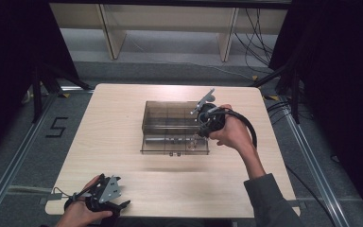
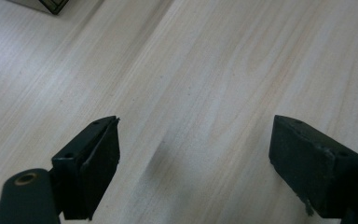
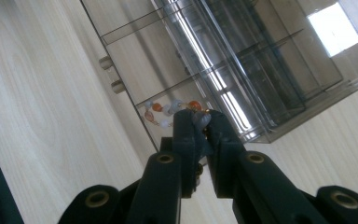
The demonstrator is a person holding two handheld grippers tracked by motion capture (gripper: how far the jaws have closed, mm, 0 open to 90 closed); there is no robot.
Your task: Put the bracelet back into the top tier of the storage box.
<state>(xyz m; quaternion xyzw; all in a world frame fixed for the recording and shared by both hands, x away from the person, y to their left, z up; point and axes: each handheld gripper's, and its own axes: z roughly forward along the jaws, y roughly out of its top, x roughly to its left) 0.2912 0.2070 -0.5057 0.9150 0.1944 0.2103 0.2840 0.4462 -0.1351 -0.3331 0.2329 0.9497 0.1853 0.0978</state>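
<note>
A smoky clear organiser box [image 1: 170, 124] with small compartments stands mid-table, its front drawer [image 3: 135, 70] pulled out. My right gripper [image 1: 198, 136] reaches down over the drawer's right end. Its jaws [image 3: 198, 122] are shut on a string of orange, white and pale beads [image 3: 165, 112], which trails into the end compartment. The beads [image 1: 194, 141] show faintly through the box wall in the high view. My left gripper [image 1: 118, 205] rests at the table's front left corner, held by a hand. It stands open [image 2: 196, 128] over bare wood with nothing between its fingers.
The light wooden table [image 1: 118, 123] has free room left of and in front of the box. Two small round knobs [image 3: 111, 73] stick out of the drawer front. A corner of the box [image 2: 46, 4] shows in the left gripper view. Black curtains and cables surround the table.
</note>
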